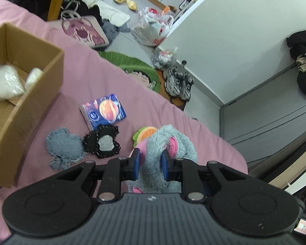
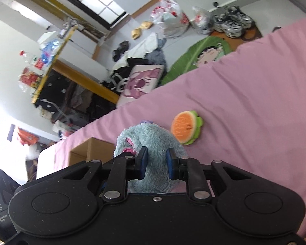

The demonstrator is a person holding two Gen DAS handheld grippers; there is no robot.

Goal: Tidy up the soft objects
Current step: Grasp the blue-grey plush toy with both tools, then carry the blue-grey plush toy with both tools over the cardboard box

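Left wrist view: both claws point(image 1: 151, 164) point(image 2: 156, 166) pinch the blue plush point(image 1: 173, 143) near the bed's edge point(image 1: 224, 140).

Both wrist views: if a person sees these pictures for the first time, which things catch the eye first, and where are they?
First comes the fluffy blue plush toy on the pink bedcover, pinched by both the left gripper and the right gripper. Next is the orange and green burger toy lying just beyond the plush. At the left stands an open cardboard box, with two denim patches beside it.
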